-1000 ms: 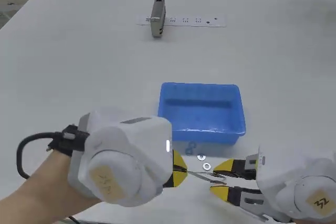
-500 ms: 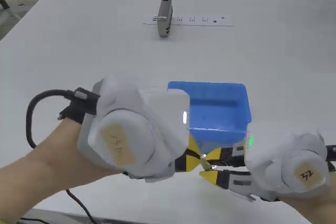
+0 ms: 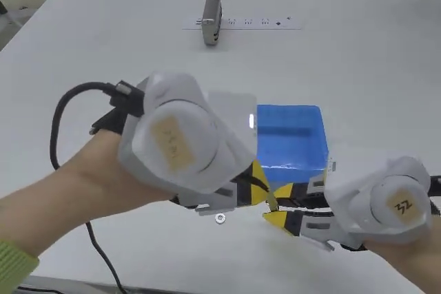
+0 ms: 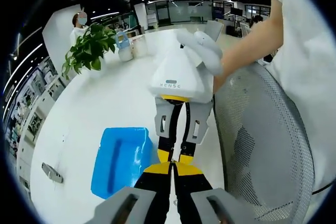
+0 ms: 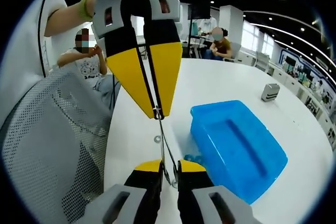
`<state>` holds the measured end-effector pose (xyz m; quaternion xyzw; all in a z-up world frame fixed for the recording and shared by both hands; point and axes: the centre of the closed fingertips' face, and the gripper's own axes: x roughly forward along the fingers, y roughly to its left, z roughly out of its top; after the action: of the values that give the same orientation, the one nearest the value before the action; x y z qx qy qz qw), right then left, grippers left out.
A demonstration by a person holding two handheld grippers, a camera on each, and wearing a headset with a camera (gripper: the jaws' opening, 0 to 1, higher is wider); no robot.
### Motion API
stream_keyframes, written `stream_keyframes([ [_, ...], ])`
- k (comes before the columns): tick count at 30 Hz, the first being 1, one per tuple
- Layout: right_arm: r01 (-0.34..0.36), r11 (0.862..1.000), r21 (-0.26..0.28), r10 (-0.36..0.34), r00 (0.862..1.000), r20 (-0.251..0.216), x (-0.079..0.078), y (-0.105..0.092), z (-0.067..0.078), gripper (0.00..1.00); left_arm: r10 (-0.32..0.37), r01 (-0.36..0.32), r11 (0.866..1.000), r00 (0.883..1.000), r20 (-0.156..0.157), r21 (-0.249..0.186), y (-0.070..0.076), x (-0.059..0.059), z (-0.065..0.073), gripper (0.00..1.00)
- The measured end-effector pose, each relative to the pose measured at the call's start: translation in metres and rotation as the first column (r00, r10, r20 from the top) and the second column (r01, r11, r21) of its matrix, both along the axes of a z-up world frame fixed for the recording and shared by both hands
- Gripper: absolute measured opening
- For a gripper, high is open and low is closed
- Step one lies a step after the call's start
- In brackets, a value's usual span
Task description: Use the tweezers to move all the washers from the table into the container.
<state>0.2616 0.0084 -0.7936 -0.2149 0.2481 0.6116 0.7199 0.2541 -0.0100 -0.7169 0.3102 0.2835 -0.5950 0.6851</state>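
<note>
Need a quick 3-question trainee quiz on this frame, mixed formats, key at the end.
1. True or false: a washer lies on the table, outside the blue container.
2. What do the left gripper and right gripper hold between them? A) the washer B) the tweezers C) the container
3. Fill in: the left gripper's jaws are ___ (open/shut).
Key: 1 true; 2 B; 3 shut.
</note>
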Motion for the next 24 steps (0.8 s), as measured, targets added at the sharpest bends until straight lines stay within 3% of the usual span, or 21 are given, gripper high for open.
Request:
stream_keyframes([
  [2,0.014,1.000,0.010,-0.013,1.000,-0.015,0.001,-0.001,0.000,0.07,-0.008,0.008,1.000,0.999,-0.034,-0.013,-0.005,0.002,0.000,0.00],
  [6,0.018,1.000,0.011,-0.018,1.000,-0.023,0.001,-0.002,0.006,0.11,-0.044,0.045,0.999,0.998,-0.048,0.017,-0.012,0.006,-0.001,0.00],
  [8,0.005,0.999,0.041,-0.004,1.000,-0.014,-0.001,0.001,0.019,0.13,-0.061,0.063,0.998,0.997,-0.056,0.026,-0.014,0.004,-0.001,0.00],
  [11,-0.014,0.997,0.073,0.014,1.000,-0.011,-0.003,0.004,0.032,0.06,-0.068,0.070,0.997,0.995,-0.067,0.032,-0.014,0.002,-0.004,0.00],
  [12,-0.014,0.998,0.061,0.013,1.000,0.003,-0.001,0.003,0.031,0.02,-0.068,0.071,0.997,0.995,-0.078,0.038,-0.013,0.000,-0.006,0.00],
  [14,-0.016,0.998,0.057,0.017,0.999,-0.027,-0.003,0.003,0.026,0.02,-0.053,0.057,0.998,0.996,-0.075,0.042,-0.010,0.001,-0.011,0.00],
  [15,-0.014,0.997,0.073,0.017,0.999,-0.035,-0.004,0.003,0.026,0.02,-0.014,0.016,1.000,0.995,-0.103,0.015,-0.009,-0.001,-0.012,0.00],
  [20,-0.010,0.998,0.064,0.011,1.000,-0.009,-0.003,0.002,0.024,0.02,0.106,-0.113,0.992,0.988,-0.114,-0.051,0.011,-0.003,-0.008,0.00],
  [22,-0.006,0.998,0.066,0.006,1.000,-0.009,-0.003,-0.001,0.024,0.02,0.163,-0.176,0.980,0.978,-0.131,-0.091,0.018,-0.006,-0.005,0.01],
  [24,0.006,0.998,0.067,-0.005,1.000,-0.008,-0.002,-0.003,0.021,0.02,0.250,-0.270,0.952,0.958,-0.138,-0.147,0.030,-0.007,0.001,0.01],
])
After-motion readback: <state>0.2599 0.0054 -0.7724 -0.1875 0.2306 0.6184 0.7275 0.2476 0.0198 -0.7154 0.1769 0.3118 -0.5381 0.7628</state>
